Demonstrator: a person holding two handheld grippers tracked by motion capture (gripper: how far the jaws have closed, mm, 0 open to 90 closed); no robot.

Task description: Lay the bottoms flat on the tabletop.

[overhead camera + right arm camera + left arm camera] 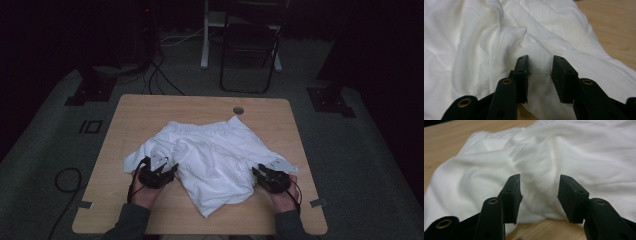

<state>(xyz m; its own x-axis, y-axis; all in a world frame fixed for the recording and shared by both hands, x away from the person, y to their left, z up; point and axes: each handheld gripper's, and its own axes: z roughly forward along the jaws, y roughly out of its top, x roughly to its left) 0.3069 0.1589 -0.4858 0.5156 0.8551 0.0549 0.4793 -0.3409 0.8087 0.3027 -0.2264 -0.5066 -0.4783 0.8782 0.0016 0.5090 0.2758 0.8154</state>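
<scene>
A pair of white shorts (215, 155) lies crumpled on the wooden table (150, 110), waistband toward the far side. My left gripper (171, 169) is at the cloth's near left edge, its jaws apart. In the left gripper view, that gripper (540, 196) is open just above the rumpled shorts (549, 157), with nothing pinched. My right gripper (257, 173) is at the near right edge of the shorts. The right gripper view has its jaws (540, 75) apart over a fold of the shorts (474, 37), with no cloth pressed between the pads.
A round cable hole (238, 110) sits near the table's far edge. A dark folding chair (250, 45) and a white post (205, 40) stand on the carpet beyond the table. Cables (160, 75) run across the floor at the back left.
</scene>
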